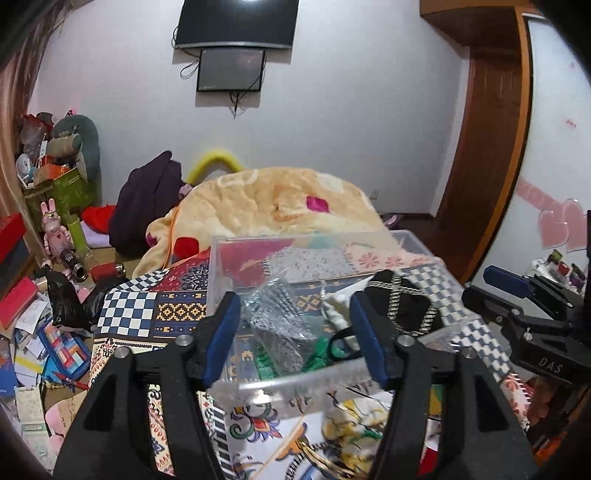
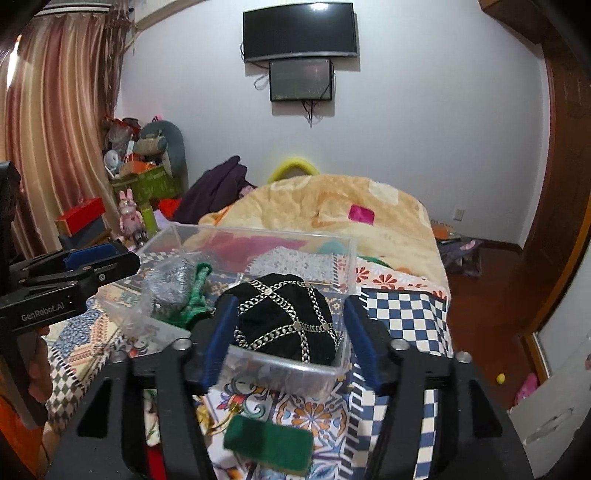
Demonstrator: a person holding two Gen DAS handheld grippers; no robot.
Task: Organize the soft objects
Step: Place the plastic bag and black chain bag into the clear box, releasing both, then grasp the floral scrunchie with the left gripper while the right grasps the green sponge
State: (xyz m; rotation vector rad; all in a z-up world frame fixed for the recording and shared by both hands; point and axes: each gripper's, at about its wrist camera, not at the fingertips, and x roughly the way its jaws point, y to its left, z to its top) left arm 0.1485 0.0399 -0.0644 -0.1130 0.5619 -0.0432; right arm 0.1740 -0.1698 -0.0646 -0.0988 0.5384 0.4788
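Note:
A clear plastic bin [image 1: 295,380] [image 2: 343,266] stands on a patterned bedspread. Inside lie a black cap with silver chains [image 2: 284,317] [image 1: 402,302], a silver mesh scrubber in plastic [image 1: 277,325] [image 2: 168,284] and a green fabric piece [image 1: 317,354] [image 2: 197,295]. My left gripper [image 1: 293,332] is open, just above the bin's near wall. My right gripper [image 2: 288,332] is open, its jaws standing either side of the black cap at the bin's near right end. A green sponge [image 2: 269,441] lies on the bedspread below the right gripper. A yellow floral cloth [image 1: 351,432] lies in front of the bin.
A cream blanket [image 2: 332,210] is heaped behind the bin, with a purple garment [image 2: 218,188] to its left. Toys, boxes and papers clutter the floor at left [image 1: 40,332]. A TV [image 2: 299,29] hangs on the far wall. A wooden door [image 1: 487,147] stands at right.

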